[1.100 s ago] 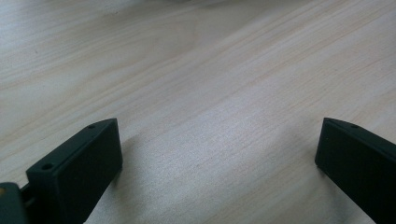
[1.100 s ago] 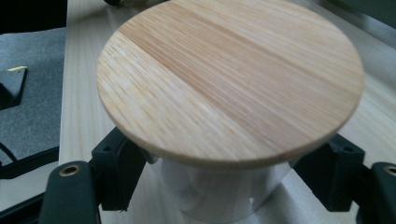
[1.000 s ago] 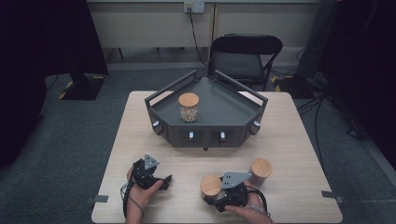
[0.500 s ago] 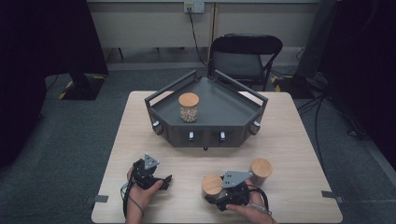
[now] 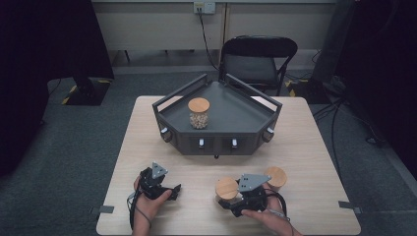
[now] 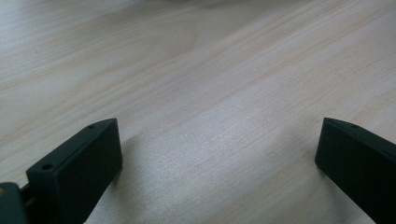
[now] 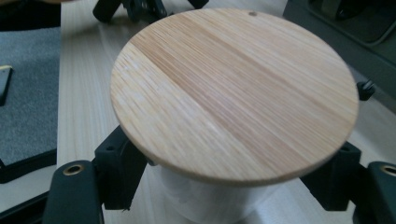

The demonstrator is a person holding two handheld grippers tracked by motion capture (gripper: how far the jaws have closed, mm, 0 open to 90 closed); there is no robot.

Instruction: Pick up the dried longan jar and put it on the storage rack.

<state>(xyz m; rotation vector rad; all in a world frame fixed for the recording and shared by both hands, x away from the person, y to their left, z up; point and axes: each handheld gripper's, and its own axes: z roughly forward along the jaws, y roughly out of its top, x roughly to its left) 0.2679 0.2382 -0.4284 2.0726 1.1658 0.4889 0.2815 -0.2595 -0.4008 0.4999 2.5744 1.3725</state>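
Three clear jars with round wooden lids are in the high view. One jar (image 5: 198,113), holding pale round pieces, stands in the dark grey tray (image 5: 216,135) at the table's far middle. A second jar (image 5: 226,188) (image 7: 233,88) sits near the front edge, and my right gripper (image 5: 231,199) (image 7: 226,186) is shut on its body just under the lid. The third jar (image 5: 276,178) stands close to the right of that gripper. My left gripper (image 5: 172,189) (image 6: 219,154) rests on the table at the front left, jaws open with bare wood between them.
The tray has raised rails and small knobs on its front face. A black chair (image 5: 258,54) stands behind the wooden table (image 5: 305,147). Grey carpet surrounds the table, and cables trail on the floor at the right.
My right gripper and the jar it holds have shifted slightly towards the tray. The left gripper has stayed put.
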